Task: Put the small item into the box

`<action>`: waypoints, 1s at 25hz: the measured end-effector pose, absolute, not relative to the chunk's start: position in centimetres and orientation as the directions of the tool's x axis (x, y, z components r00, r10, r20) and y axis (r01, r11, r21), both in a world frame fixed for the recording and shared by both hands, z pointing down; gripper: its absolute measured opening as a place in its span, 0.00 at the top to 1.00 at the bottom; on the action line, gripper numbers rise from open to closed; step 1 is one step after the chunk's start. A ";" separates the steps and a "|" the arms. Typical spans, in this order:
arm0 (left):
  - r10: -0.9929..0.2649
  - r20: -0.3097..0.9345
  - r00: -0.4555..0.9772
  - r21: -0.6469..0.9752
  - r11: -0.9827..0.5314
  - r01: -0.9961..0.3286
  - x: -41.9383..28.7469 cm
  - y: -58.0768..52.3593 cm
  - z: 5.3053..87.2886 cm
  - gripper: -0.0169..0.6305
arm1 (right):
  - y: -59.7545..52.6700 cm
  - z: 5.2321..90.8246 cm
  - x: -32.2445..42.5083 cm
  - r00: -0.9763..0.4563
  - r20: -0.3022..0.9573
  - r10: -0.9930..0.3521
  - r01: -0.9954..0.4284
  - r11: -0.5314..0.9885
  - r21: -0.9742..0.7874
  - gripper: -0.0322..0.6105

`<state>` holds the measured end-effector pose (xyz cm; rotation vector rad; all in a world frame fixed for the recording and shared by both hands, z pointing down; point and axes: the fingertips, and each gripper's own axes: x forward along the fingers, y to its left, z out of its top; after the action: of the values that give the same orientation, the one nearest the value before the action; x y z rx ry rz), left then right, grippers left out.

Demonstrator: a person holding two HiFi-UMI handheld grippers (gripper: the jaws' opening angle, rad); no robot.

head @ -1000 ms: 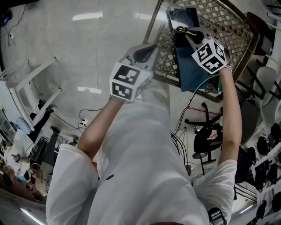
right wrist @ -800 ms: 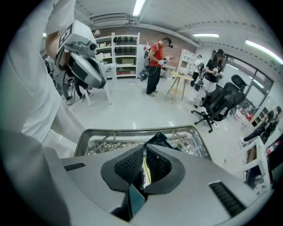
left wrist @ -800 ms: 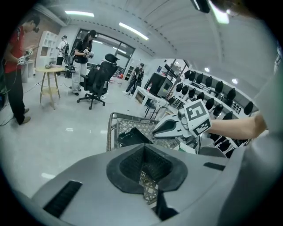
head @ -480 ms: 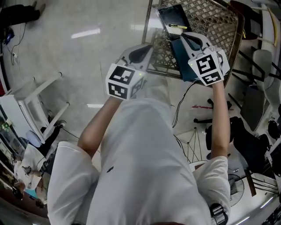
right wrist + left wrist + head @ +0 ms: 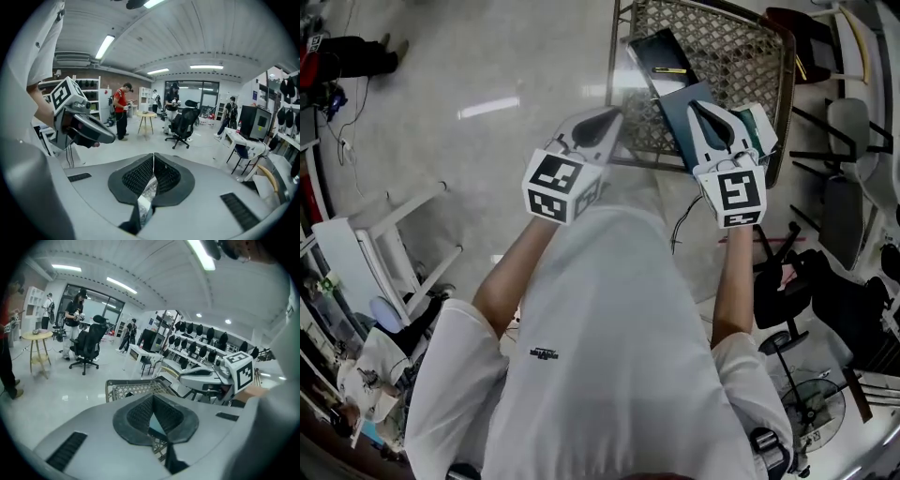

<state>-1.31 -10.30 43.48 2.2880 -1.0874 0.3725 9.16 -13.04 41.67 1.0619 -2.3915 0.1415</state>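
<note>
Two grippers are held out in front of the person's white-shirted chest, side by side and well apart. The left gripper (image 5: 612, 114) has its jaws pressed together with nothing between them; its tip lies right at the left rim of the wire basket (image 5: 736, 42), close to the near corner. The right gripper (image 5: 695, 106) has its jaws clamped on the small item (image 5: 146, 199), a crinkled silvery wrapper that sticks out behind the pads. This gripper's tip is inside the basket's outline, above the teal box (image 5: 677, 111), which lies against the basket's near rim. Just beyond the box, a dark flat case (image 5: 654, 49) with a yellow pen on it leans toward the left rim, and the lattice behind it fills the far half of the basket. Left of the basket, pale floor (image 5: 487, 75) stretches wide as far as a white frame (image 5: 398, 230). On the right the room is tight: black chairs (image 5: 839, 197) stand just beside the basket's right edge.
</note>
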 end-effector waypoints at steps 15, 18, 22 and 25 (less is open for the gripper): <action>-0.702 0.316 0.638 0.322 -0.554 -0.768 -4.3 -9.2 33.7 0.97 | -7.9 32.0 10.0 -0.422 0.302 -0.855 -0.874 0.472 0.115 0.95; -0.713 0.296 0.635 0.324 -0.550 -0.770 -4.6 -8.8 32.6 0.97 | -7.3 31.0 10.9 -0.381 0.271 -0.884 -0.904 0.417 0.092 0.95; -0.729 0.274 0.627 0.326 -0.543 -0.774 -4.9 -8.9 31.9 0.97 | -6.9 30.5 11.8 -0.348 0.251 -0.903 -0.917 0.384 0.110 0.95; -0.738 0.266 0.620 0.323 -0.538 -0.779 -4.7 -9.2 31.8 0.97 | -7.0 31.0 12.4 -0.325 0.258 -0.910 -0.926 0.362 0.109 0.95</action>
<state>-4.68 -9.23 31.75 2.4365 -1.2058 0.1352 12.37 -6.96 31.04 1.6311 -2.3525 0.0839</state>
